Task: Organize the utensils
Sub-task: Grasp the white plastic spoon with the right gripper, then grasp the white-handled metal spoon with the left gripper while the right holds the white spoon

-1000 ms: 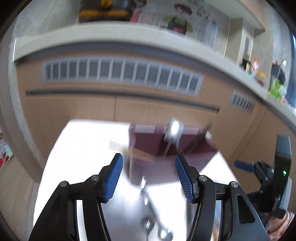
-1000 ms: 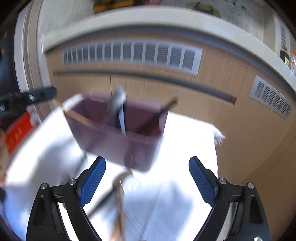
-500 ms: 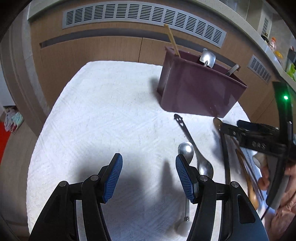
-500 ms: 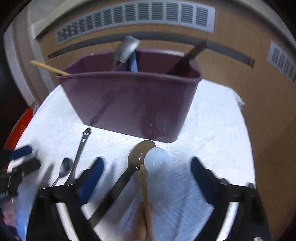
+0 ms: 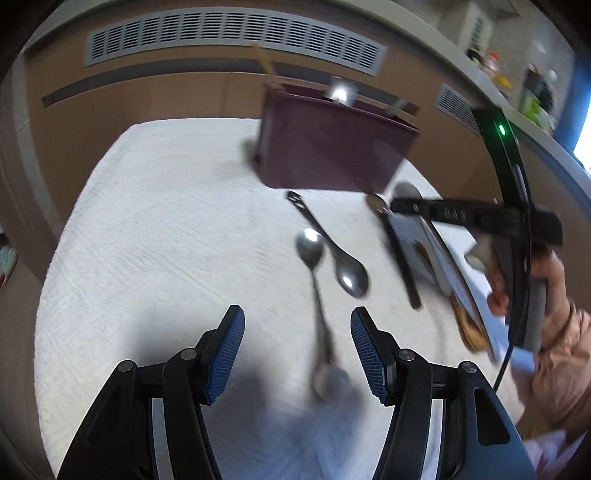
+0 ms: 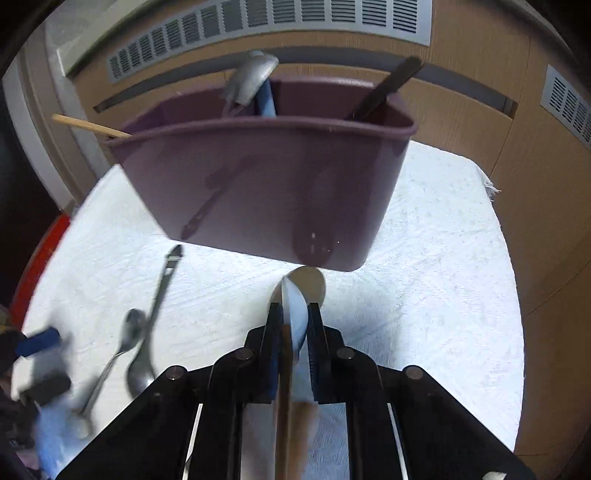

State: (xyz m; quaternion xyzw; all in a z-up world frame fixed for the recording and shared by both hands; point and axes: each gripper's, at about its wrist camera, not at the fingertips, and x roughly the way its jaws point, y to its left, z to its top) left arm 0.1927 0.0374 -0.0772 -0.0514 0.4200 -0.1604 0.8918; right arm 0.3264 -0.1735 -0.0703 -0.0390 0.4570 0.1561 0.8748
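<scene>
Partly sorted: the bin (image 6: 266, 184) on the worktop (image 5: 155, 221) already holds several utensils. Right gripper (image 6: 293, 325) jaws pinch a white spoon (image 6: 295, 314); two steel spoons (image 5: 314, 258) lie loose before the left gripper (image 5: 297, 350), jaws wide.

Left claw (image 5: 297, 349) gapes above a spoon (image 5: 317, 291) on the white cloth (image 5: 159, 229).

White towel (image 5: 155, 206) — wooden cabinets (image 6: 480, 110), grey vents (image 5: 229, 33)
</scene>
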